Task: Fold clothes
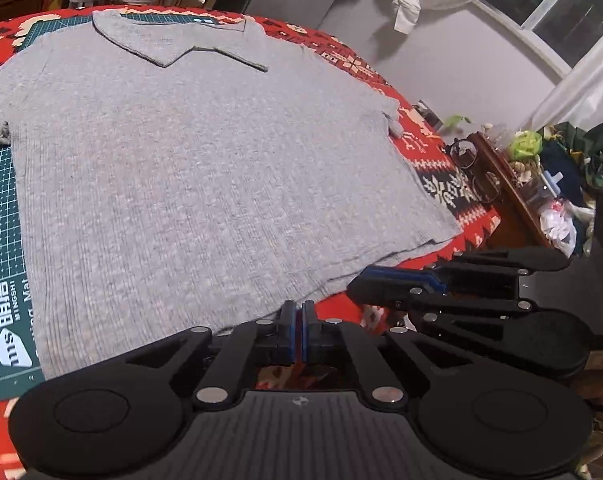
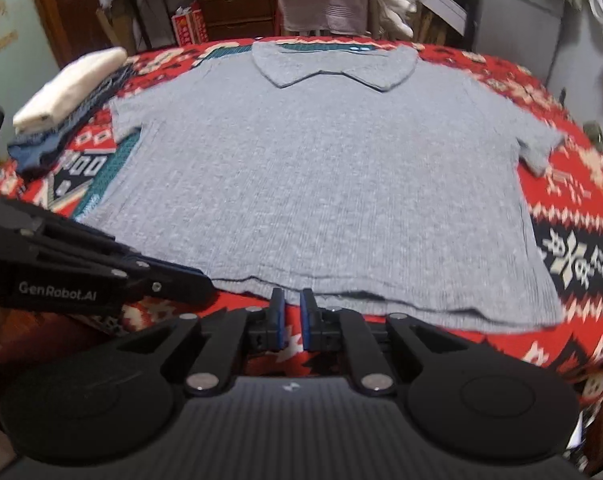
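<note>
A grey ribbed polo shirt point(image 1: 201, 160) point(image 2: 321, 180) lies spread flat on the table, its collar point(image 2: 333, 68) at the far end and its hem towards me. My left gripper point(image 1: 298, 312) sits at the hem's left part with its blue pads almost touching; only red cloth shows between them. In the right wrist view it reaches in from the left point(image 2: 205, 280). My right gripper point(image 2: 292, 312) hovers just short of the hem's middle, with a narrow gap and nothing in it. It also shows side-on in the left wrist view point(image 1: 357, 284).
A red patterned tablecloth point(image 2: 581, 220) covers the table, and a green cutting mat point(image 1: 1, 220) lies under the shirt. Folded clothes point(image 2: 69, 88) are stacked at the far left. A wooden side table with glasses point(image 1: 473, 164) and clutter stands off the right edge.
</note>
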`<state>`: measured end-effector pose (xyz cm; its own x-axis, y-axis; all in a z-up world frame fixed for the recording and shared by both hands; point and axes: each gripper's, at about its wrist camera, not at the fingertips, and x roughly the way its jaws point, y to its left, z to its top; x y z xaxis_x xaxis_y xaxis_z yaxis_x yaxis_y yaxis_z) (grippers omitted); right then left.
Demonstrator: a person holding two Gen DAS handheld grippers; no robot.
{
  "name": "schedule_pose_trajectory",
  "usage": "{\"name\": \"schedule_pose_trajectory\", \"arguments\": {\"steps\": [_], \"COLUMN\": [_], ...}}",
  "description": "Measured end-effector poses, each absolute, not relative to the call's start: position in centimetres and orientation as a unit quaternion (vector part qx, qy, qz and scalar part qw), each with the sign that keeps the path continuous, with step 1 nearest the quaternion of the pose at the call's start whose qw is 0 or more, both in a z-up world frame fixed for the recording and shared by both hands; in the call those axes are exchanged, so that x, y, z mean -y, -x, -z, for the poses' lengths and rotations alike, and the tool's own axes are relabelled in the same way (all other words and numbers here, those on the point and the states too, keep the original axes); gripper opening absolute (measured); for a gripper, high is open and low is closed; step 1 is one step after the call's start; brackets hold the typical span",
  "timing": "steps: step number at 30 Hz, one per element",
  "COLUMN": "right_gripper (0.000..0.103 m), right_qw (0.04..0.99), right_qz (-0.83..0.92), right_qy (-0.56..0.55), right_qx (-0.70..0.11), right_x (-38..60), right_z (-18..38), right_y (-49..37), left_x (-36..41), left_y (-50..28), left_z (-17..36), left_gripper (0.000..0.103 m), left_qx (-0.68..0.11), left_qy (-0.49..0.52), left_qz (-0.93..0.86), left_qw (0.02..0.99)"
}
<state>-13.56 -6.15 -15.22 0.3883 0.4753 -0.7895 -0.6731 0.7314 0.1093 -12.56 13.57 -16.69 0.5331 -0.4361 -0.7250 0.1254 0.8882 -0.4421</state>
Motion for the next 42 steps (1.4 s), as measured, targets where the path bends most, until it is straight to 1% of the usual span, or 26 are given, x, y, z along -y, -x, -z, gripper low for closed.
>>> {"name": "schedule_pose_trajectory", "arguments": {"steps": [2, 7, 11, 18, 22, 27, 29, 34, 38, 42], "right_gripper": [0.009, 0.009, 0.009, 0.009, 0.009, 0.009, 0.009, 0.009, 0.008, 0.008], "right_qw": [0.832, 0.849, 0.846, 0.847, 0.841, 0.861, 0.866, 0.861, 0.863, 0.857], "right_qz": [-0.345, -0.320, -0.309, -0.309, -0.311, -0.296, -0.280, -0.267, -0.269, -0.269], "right_qy": [0.105, 0.121, 0.118, 0.119, 0.097, 0.091, 0.095, 0.081, 0.081, 0.070], "right_qx": [-0.421, -0.402, -0.418, -0.416, -0.431, -0.404, -0.404, -0.425, -0.420, -0.434], "right_x": [6.8, 7.2, 7.6, 8.8, 9.6, 10.9, 11.2, 12.5, 13.4, 14.0], "right_z": [14.4, 13.9, 15.3, 15.9, 15.8, 14.0, 14.2, 16.0, 16.2, 15.9], "right_y": [13.3, 11.3, 10.1, 11.4, 11.4, 10.5, 9.3, 8.1, 9.2, 9.1], "left_x": [-13.4, -12.2, -11.3, -11.2, -11.3, -10.9, -10.7, -10.8, -11.2, -11.4], "left_y": [12.5, 10.4, 8.7, 9.6, 10.2, 10.2, 9.7, 9.4, 9.8, 10.0], "left_z": [16.1, 15.6, 16.5, 17.0, 17.2, 15.7, 15.3, 15.3, 16.1, 16.0], "left_gripper": [0.002, 0.002, 0.002, 0.002, 0.002, 0.002, 0.002, 0.002, 0.002, 0.002], "left_qx": [-0.446, -0.431, -0.440, -0.449, -0.460, -0.441, -0.434, -0.436, -0.450, -0.450], "left_qy": [0.171, 0.163, 0.163, 0.156, 0.163, 0.159, 0.155, 0.154, 0.165, 0.167], "left_qz": [0.169, 0.180, 0.189, 0.195, 0.194, 0.203, 0.206, 0.201, 0.195, 0.194], "left_qw": [0.862, 0.869, 0.862, 0.858, 0.851, 0.860, 0.863, 0.863, 0.856, 0.856]}}
